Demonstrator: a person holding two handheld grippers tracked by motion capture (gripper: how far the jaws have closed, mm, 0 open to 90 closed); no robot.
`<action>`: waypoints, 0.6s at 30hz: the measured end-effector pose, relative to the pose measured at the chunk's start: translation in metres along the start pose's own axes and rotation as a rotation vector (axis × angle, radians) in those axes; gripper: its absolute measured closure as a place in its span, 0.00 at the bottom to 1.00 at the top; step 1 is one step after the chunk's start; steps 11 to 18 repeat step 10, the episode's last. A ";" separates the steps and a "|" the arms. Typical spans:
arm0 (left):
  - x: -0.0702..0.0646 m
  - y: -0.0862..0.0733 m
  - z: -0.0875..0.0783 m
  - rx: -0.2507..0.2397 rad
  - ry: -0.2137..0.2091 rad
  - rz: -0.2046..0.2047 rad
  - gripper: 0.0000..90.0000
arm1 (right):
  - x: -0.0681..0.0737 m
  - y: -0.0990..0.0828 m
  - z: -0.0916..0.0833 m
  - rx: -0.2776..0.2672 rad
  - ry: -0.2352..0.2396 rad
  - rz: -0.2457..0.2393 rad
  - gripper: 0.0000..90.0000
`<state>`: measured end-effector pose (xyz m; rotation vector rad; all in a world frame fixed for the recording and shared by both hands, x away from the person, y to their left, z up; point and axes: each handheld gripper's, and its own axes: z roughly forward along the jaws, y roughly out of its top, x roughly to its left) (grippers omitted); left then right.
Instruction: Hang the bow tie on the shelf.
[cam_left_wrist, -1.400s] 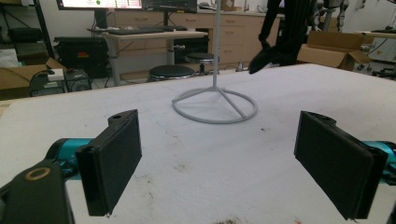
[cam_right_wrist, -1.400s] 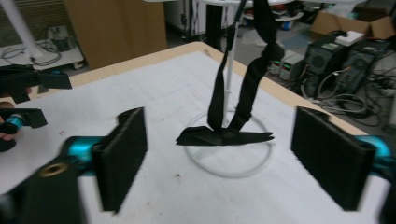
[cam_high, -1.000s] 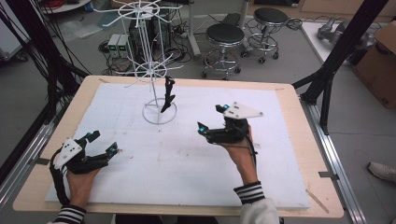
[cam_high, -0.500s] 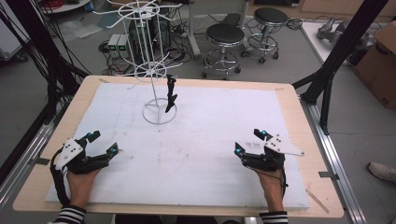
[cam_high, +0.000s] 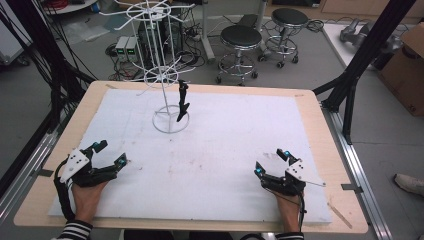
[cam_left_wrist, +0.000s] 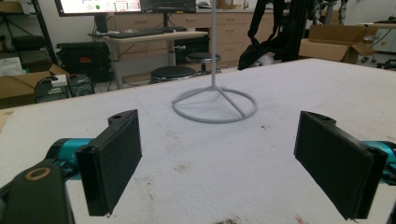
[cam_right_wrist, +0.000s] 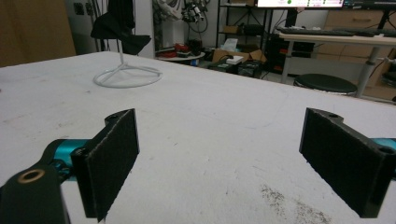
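A white wire rack (cam_high: 165, 75) stands on its ring base (cam_high: 170, 122) at the back left of the white mat (cam_high: 225, 145). A black item (cam_high: 182, 101) hangs from one of its lower arms. My left gripper (cam_high: 110, 154) rests open near the mat's front left corner, nothing between its pads (cam_left_wrist: 114, 163). My right gripper (cam_high: 270, 161) rests open near the front right, also holding nothing. The ring base (cam_left_wrist: 215, 103) lies ahead in the left gripper view with the black item (cam_left_wrist: 261, 46) above it. The rack's base (cam_right_wrist: 127, 76) and black item (cam_right_wrist: 119, 25) are far left in the right gripper view.
The mat covers a wooden table (cam_high: 320, 115) with black frame posts (cam_high: 370, 50) at its sides. Two stools (cam_high: 241, 42) and cables stand on the floor beyond the far edge. A cardboard box (cam_high: 407, 70) is at the right.
My right gripper has drawn back from the middle of the mat, near the rack, to the front right corner. The left gripper has stayed put.
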<state>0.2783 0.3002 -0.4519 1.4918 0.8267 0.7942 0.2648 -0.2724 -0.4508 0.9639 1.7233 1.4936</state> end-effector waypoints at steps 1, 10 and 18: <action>0.000 0.000 0.000 0.001 0.001 0.000 0.17 | 0.000 0.000 0.000 -0.005 -0.003 -0.005 0.12; 0.000 0.000 0.000 -0.003 0.004 -0.003 0.17 | -0.001 -0.001 -0.001 -0.016 -0.011 0.015 0.12; 0.000 0.000 0.000 -0.003 0.004 -0.003 0.17 | -0.001 -0.001 -0.001 -0.016 -0.011 0.015 0.12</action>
